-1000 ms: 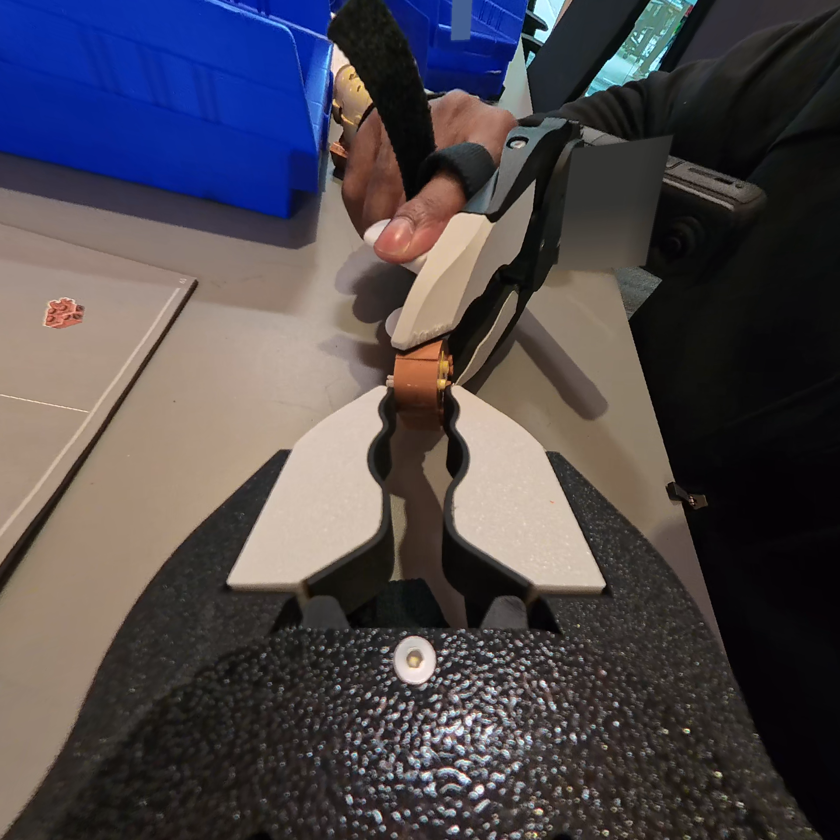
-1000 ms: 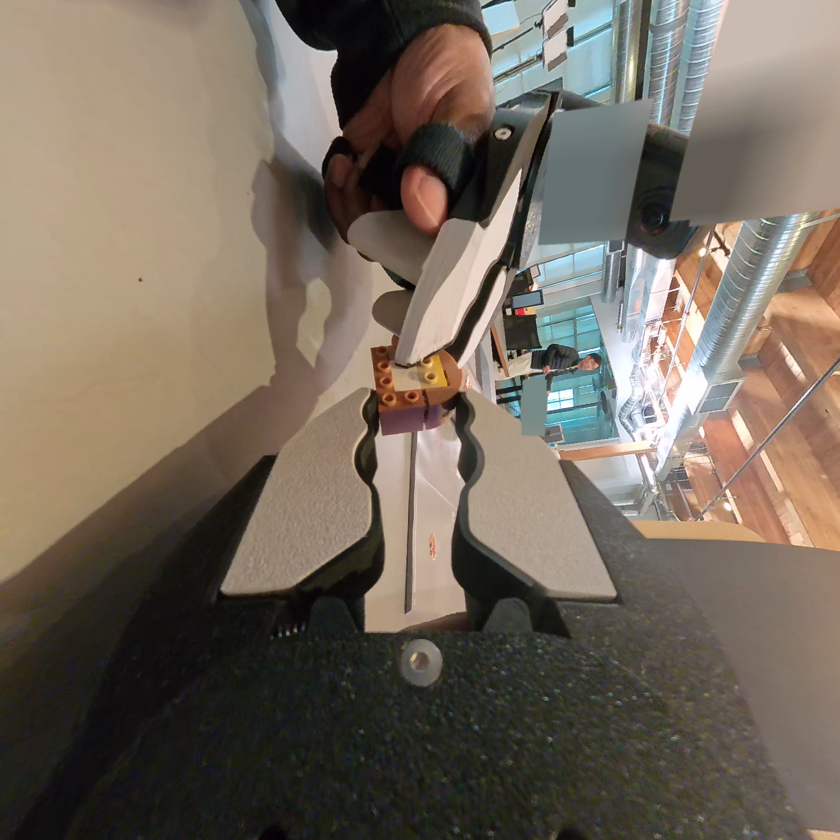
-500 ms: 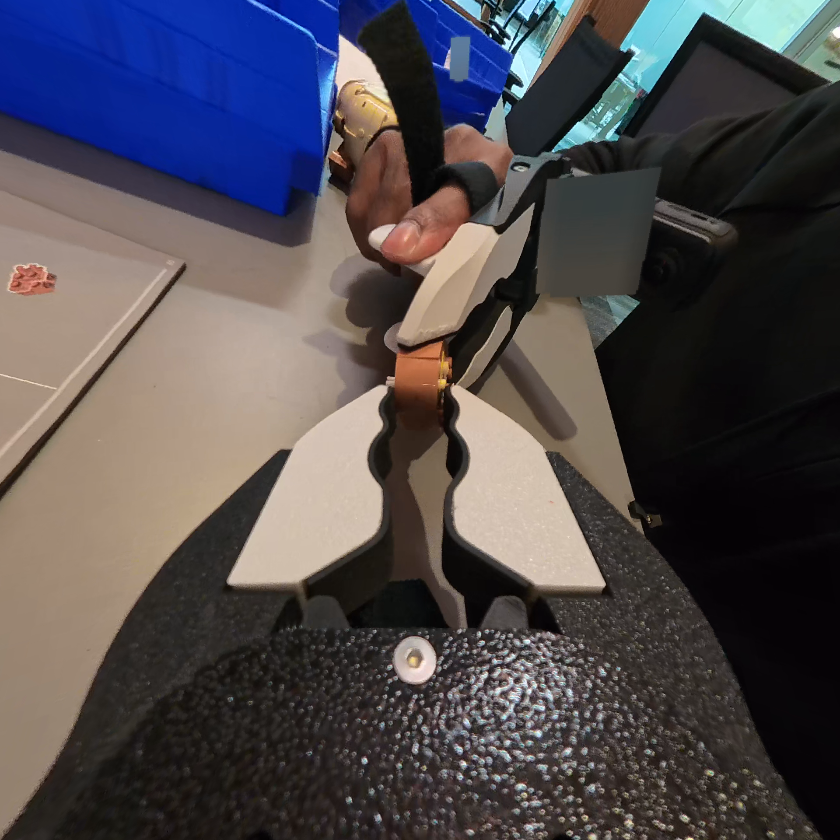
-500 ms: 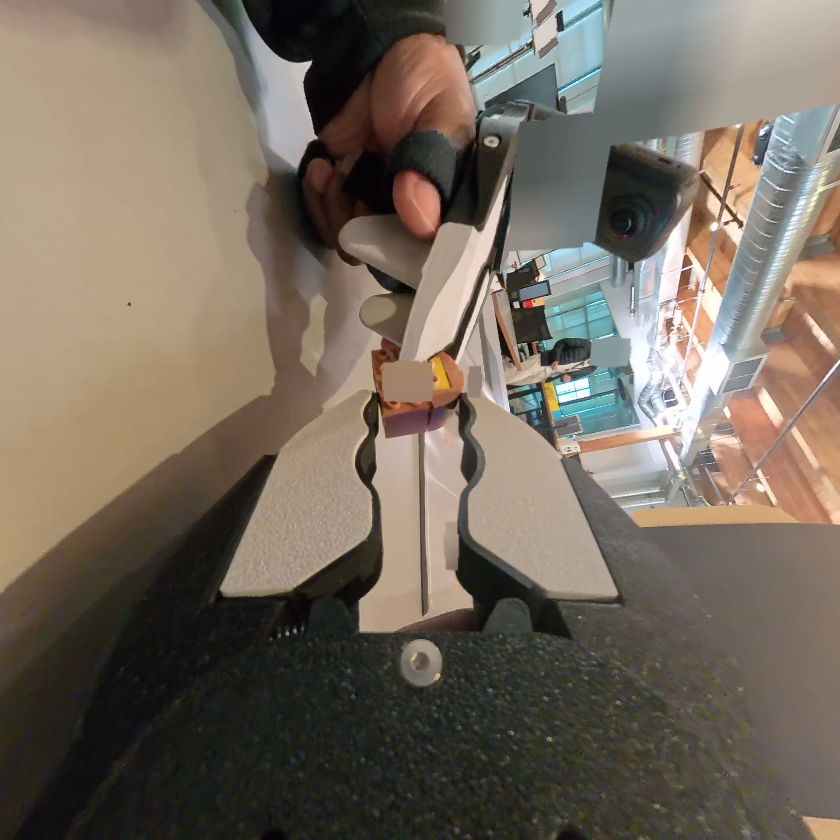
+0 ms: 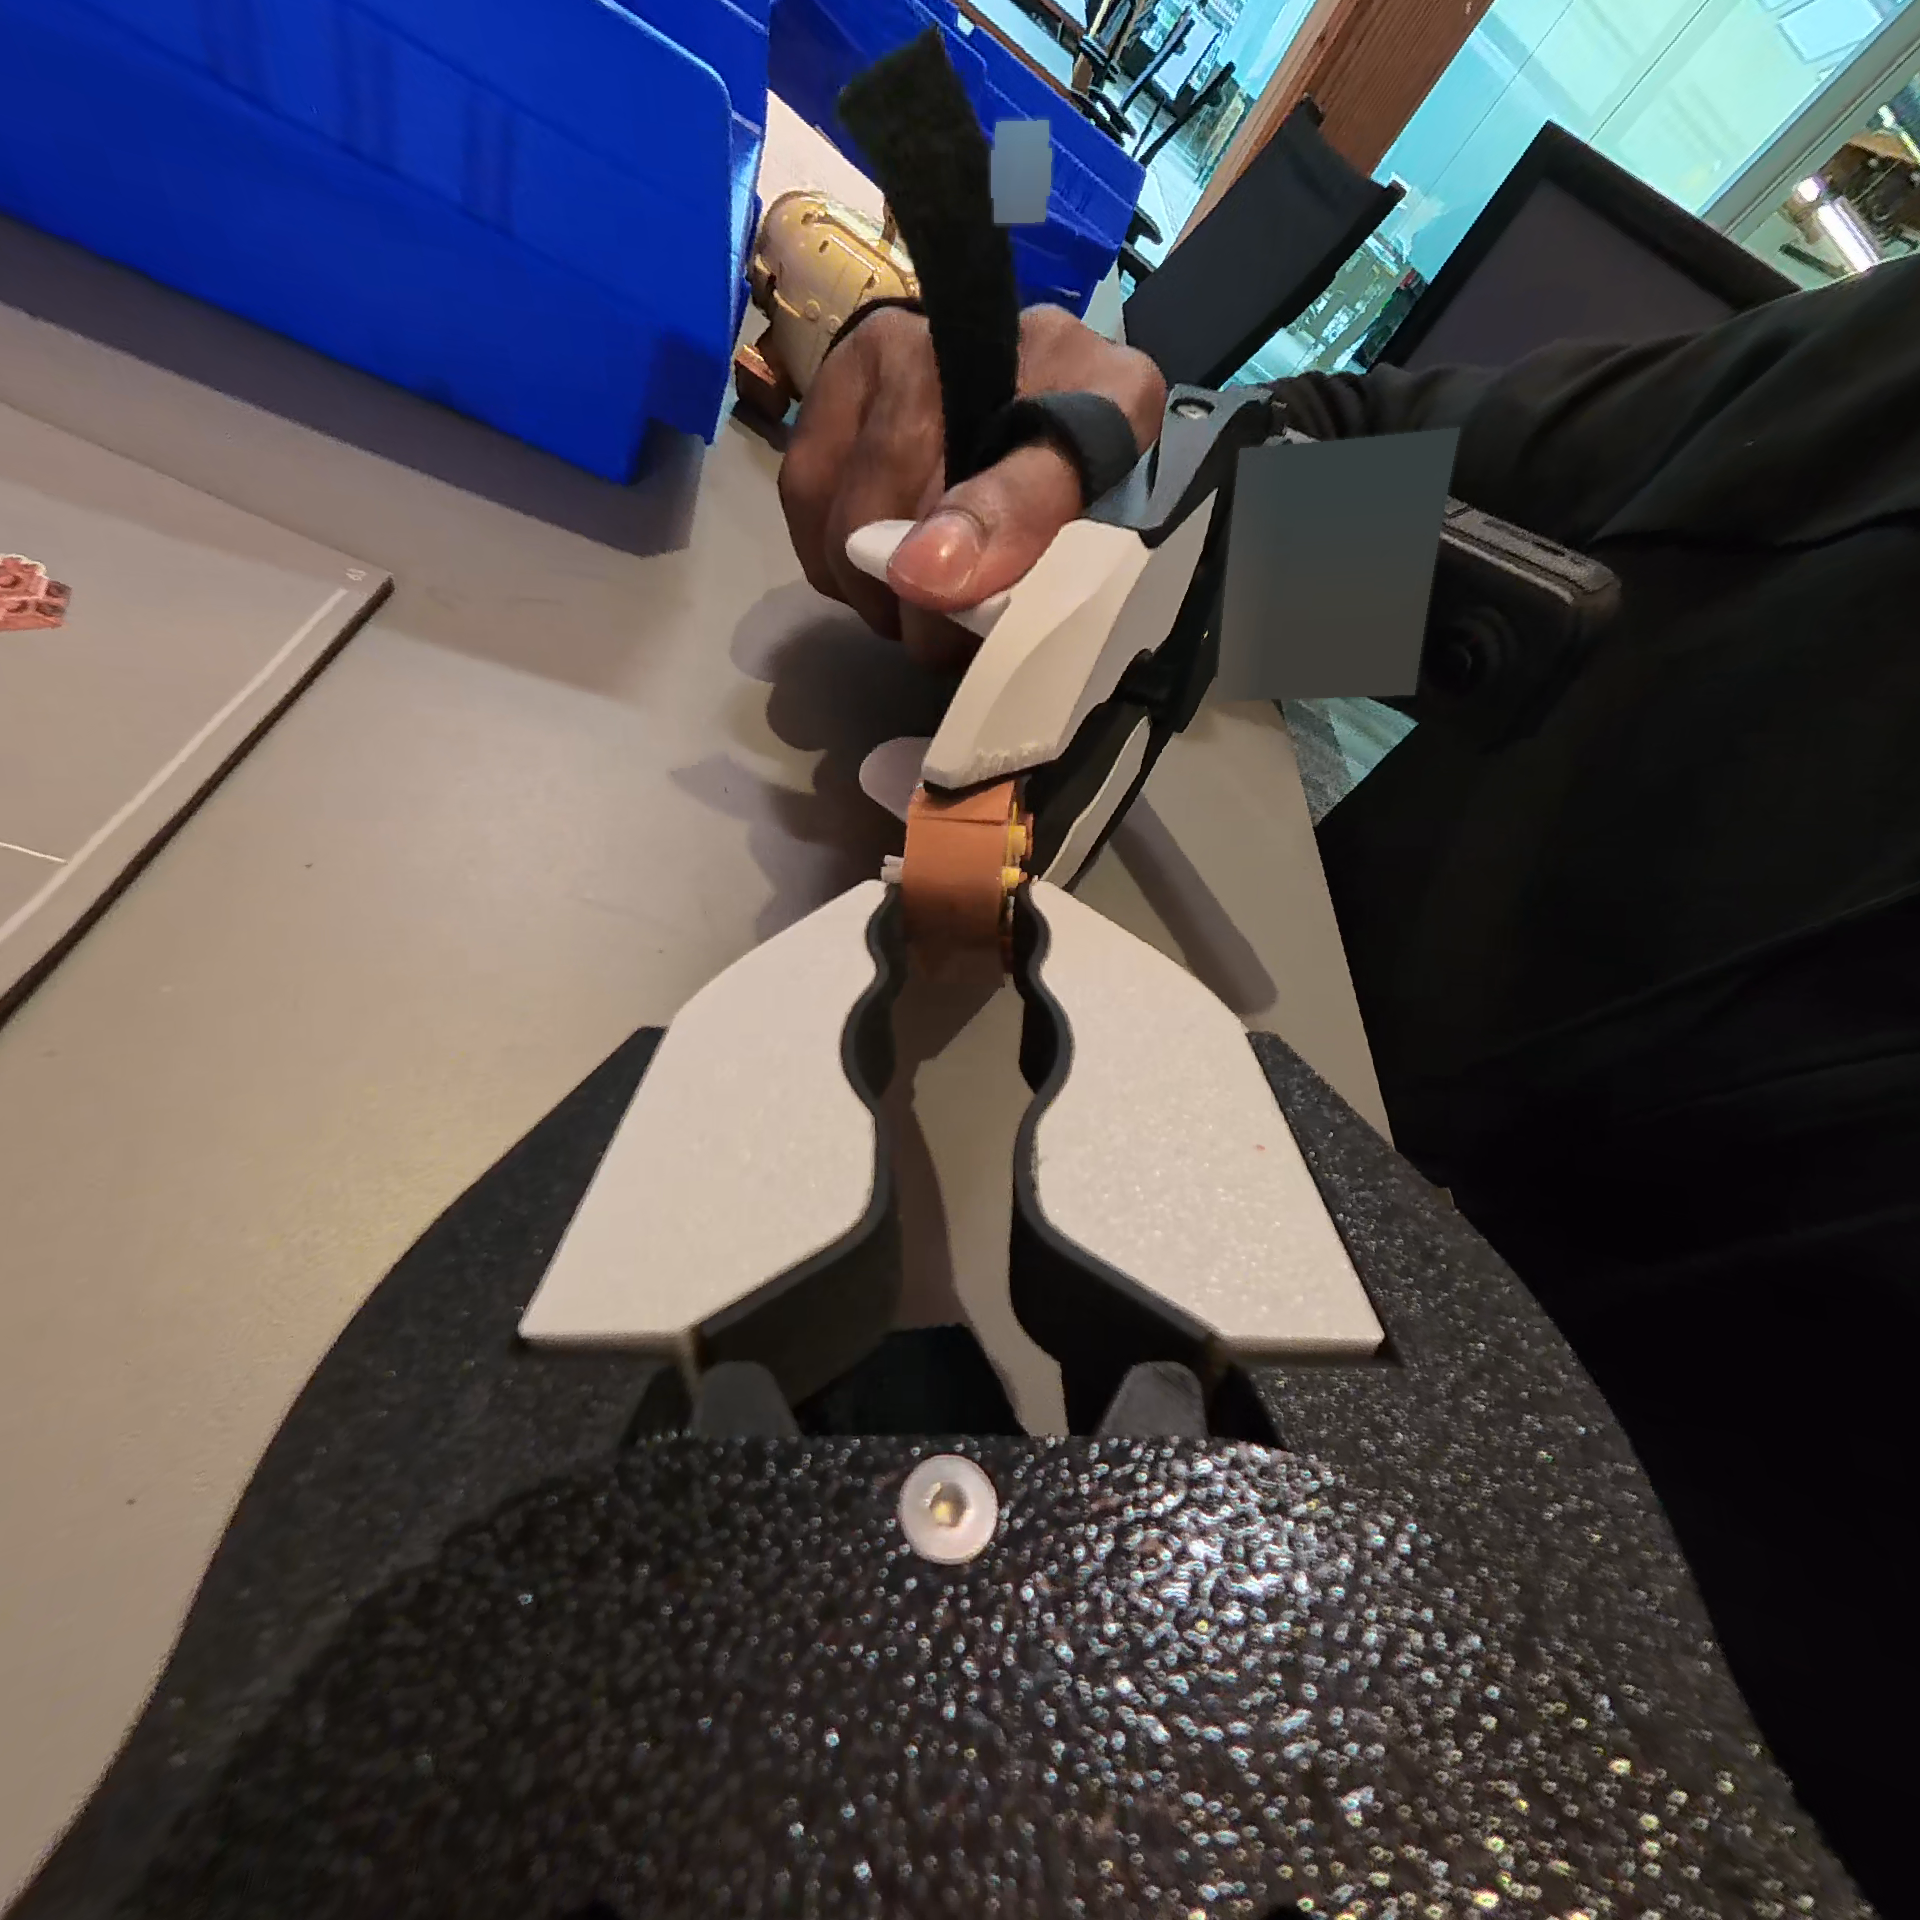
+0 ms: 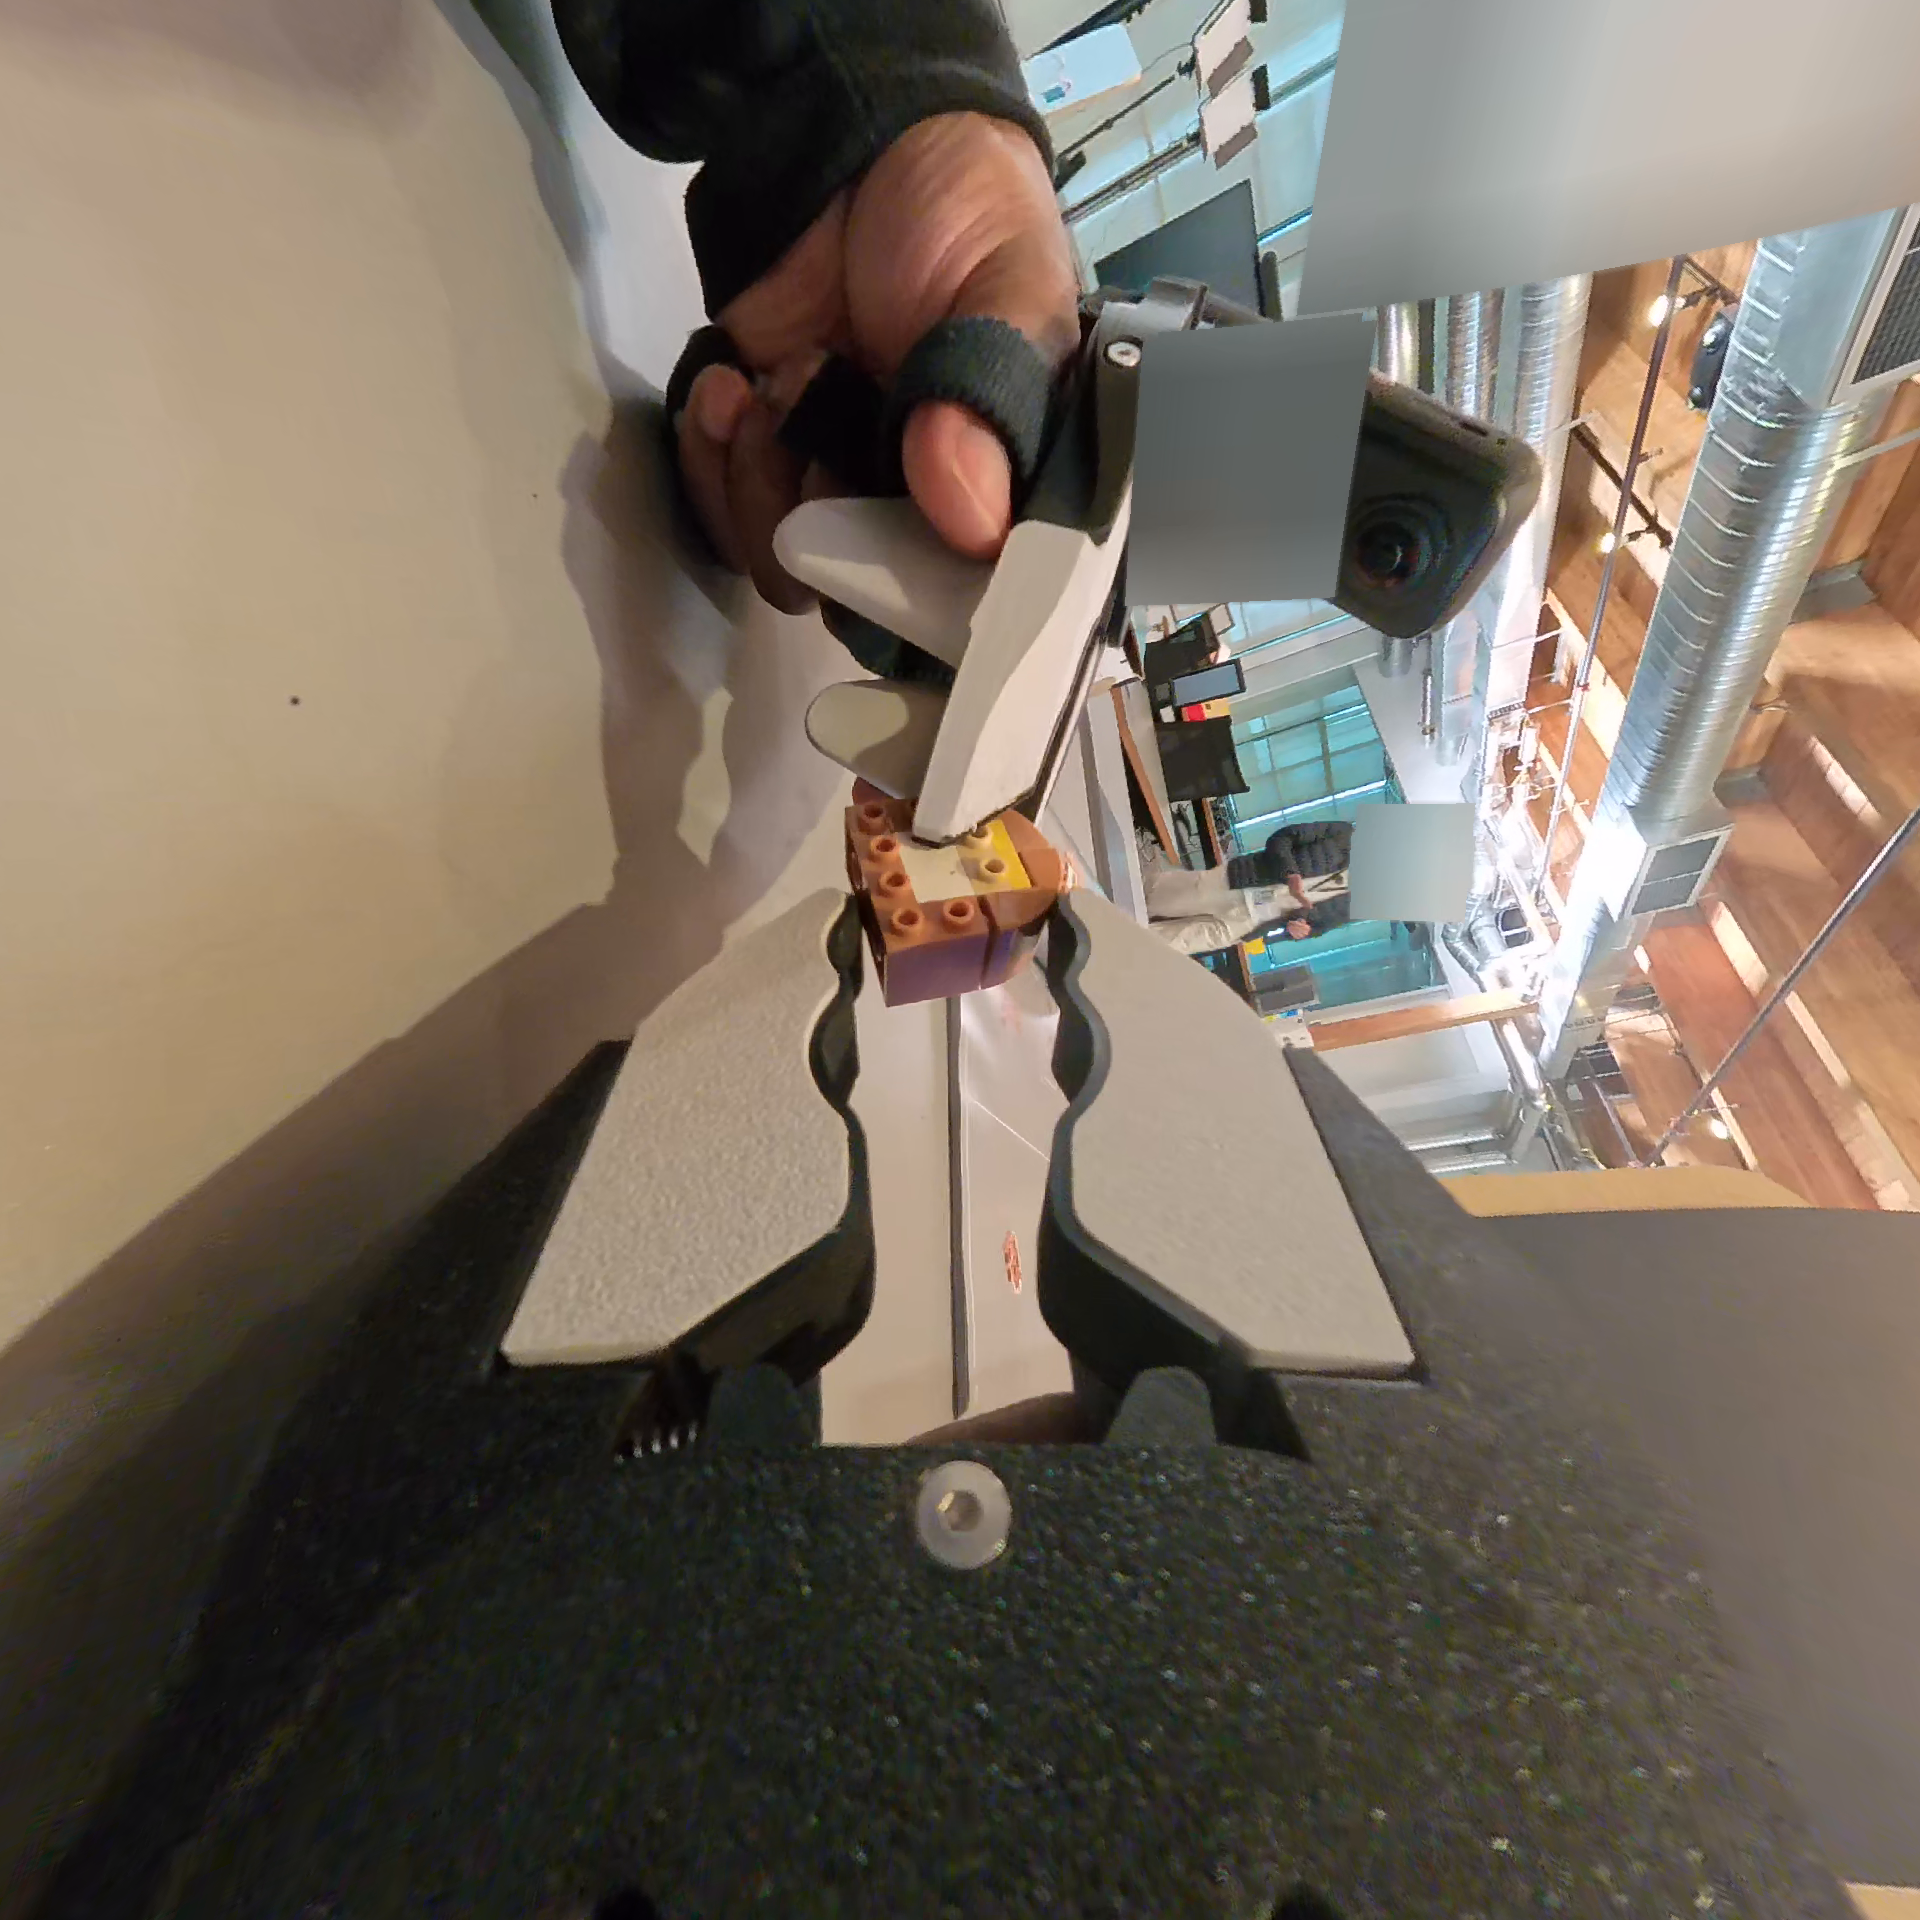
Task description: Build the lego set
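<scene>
A small brick assembly [image 5: 951, 878], brown with a yellow and a white plate on one face and purple below [image 6: 940, 971], is held in the air between both grippers. My left gripper [image 5: 956, 899] is shut on it across its thin sides. My right gripper [image 6: 956, 920] is shut on its wider sides, both pads touching. In the left wrist view the right gripper's fingers [image 5: 997, 727] come down onto the assembly from above. In the right wrist view the left gripper's fingers [image 6: 987, 748] press on the white and yellow plates.
Blue bins [image 5: 364, 208] stand at the back of the grey table [image 5: 416, 935]. A grey mat [image 5: 156, 675] at the left carries a small reddish brick piece [image 5: 31, 603]. A gold object [image 5: 821, 270] lies by the bins. A person's black sleeve [image 5: 1662, 935] fills the right. My left and right fingertips are right by each other.
Both grippers keep their hold on the assembly. The pair has swung a little; the mat and bins have drifted left in the left wrist view.
</scene>
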`<state>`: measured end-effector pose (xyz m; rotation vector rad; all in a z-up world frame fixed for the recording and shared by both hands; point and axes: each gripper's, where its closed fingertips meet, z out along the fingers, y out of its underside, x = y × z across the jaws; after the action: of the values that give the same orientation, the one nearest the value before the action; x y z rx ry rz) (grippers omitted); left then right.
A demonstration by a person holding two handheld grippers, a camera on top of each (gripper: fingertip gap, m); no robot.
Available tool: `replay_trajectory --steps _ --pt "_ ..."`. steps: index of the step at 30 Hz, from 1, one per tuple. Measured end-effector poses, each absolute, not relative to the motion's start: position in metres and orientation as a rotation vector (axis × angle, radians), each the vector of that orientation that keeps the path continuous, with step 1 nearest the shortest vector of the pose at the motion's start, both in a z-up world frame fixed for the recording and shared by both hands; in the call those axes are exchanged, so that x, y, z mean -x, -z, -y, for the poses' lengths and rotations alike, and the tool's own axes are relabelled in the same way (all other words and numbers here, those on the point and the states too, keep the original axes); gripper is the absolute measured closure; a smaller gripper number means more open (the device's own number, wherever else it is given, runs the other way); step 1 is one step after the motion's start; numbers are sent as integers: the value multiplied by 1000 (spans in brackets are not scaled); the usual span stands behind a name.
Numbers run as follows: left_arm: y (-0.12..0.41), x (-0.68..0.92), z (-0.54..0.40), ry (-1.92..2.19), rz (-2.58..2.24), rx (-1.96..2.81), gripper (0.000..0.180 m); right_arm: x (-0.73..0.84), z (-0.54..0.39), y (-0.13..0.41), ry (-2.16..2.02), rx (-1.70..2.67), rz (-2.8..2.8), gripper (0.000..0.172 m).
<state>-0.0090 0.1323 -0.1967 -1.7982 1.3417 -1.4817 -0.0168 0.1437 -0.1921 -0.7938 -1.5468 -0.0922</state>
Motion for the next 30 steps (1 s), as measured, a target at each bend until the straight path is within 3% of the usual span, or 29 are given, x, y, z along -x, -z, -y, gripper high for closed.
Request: replay_trajectory --steps 24,30 --pt "197 9 -125 1559 -1362 1800 161 16 -141 192 78 829 1579 139" --pt "194 8 -128 1546 -1344 1779 154 14 -144 187 105 816 1546 139"
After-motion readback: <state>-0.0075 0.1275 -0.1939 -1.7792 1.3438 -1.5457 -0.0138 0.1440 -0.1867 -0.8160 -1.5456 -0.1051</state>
